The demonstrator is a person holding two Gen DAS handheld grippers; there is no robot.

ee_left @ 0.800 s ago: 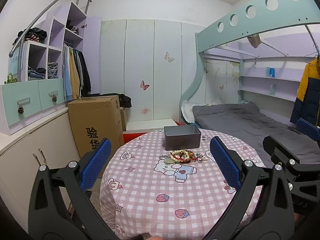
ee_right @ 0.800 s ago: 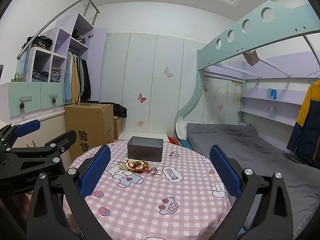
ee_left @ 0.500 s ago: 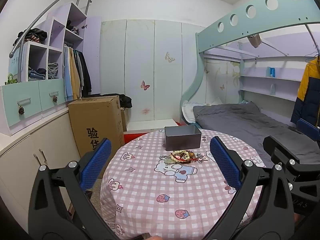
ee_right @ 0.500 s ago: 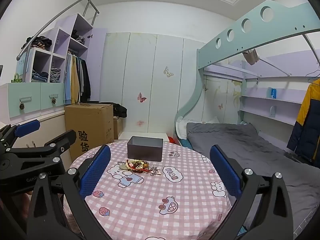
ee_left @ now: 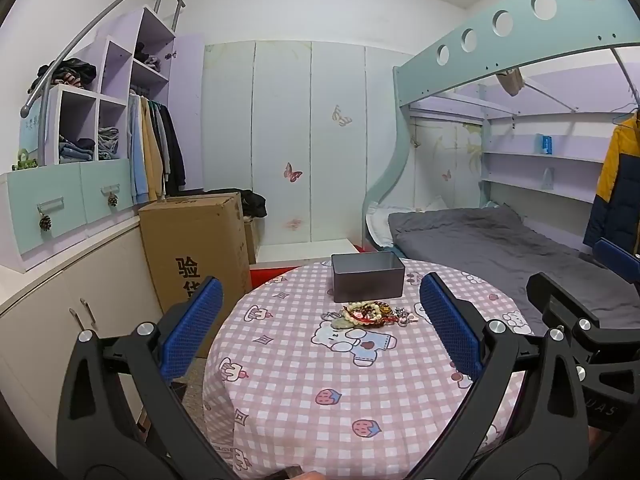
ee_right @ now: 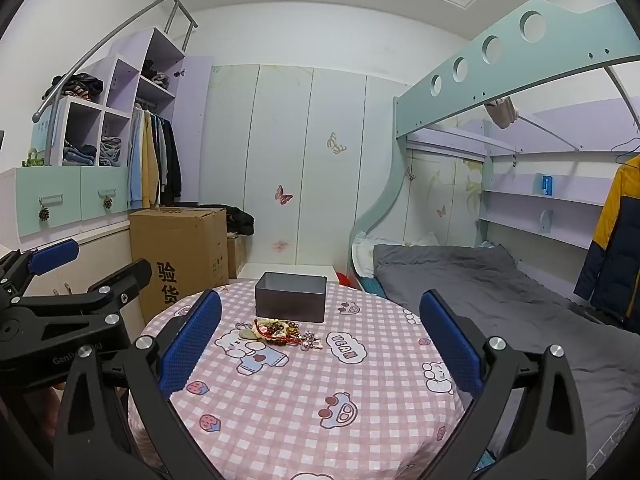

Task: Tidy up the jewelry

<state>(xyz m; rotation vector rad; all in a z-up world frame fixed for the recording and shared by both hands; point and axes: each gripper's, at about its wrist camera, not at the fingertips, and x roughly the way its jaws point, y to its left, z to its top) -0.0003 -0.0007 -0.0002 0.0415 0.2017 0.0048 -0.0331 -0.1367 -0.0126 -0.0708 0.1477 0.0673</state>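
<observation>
Jaws wide apart on both grippers, empty; tangled jewelry pile point(ee_left: 370, 314) beside tin box point(ee_left: 367, 282) risks lifting in a clump.

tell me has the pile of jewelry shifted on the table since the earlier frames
No. The pile of jewelry lies in the same spot, just in front of the grey tin box and above the bear print on the checked tablecloth, as before.

I see: cardboard box point(ee_left: 196, 240) left of table | grey bed point(ee_left: 500, 240) right | hanging clothes point(ee_left: 154, 152) | yellow-navy jacket point(ee_right: 616, 236) | butterfly-stickered wardrobe point(ee_left: 296, 144)
</observation>
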